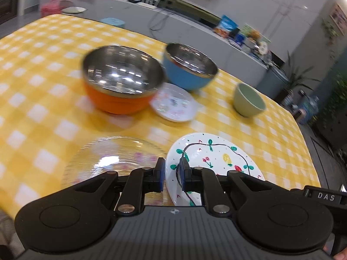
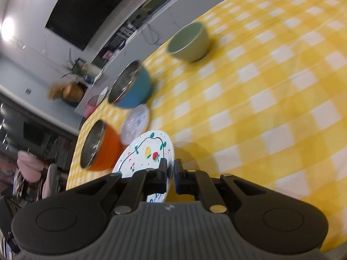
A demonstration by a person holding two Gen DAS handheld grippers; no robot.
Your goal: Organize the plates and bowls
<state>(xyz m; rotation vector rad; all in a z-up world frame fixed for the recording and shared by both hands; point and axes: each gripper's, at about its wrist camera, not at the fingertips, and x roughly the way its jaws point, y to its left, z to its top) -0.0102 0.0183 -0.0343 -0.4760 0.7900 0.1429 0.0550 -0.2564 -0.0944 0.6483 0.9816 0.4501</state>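
Both tongs, left tongs point(image 1: 171, 172) and right tongs point(image 2: 170, 170), grip the round white fruit-painted plate point(image 1: 213, 155). Likely next: stack it on the clear ribbed glass plate point(image 1: 112, 158) beside it.

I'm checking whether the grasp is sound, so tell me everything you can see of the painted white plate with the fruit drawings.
The painted plate is round, white and glossy, ceramic by its look, hand-painted with a dark vine loop, green leaves, red cherries, a yellow pineapple, a strawberry and small specks. Both claws pinch its rim: the left claw on one edge, the right claw on another, a finger on each face. It is tilted above the yellow checked tablecloth, beside a clear glass plate. No chips or cracks show.
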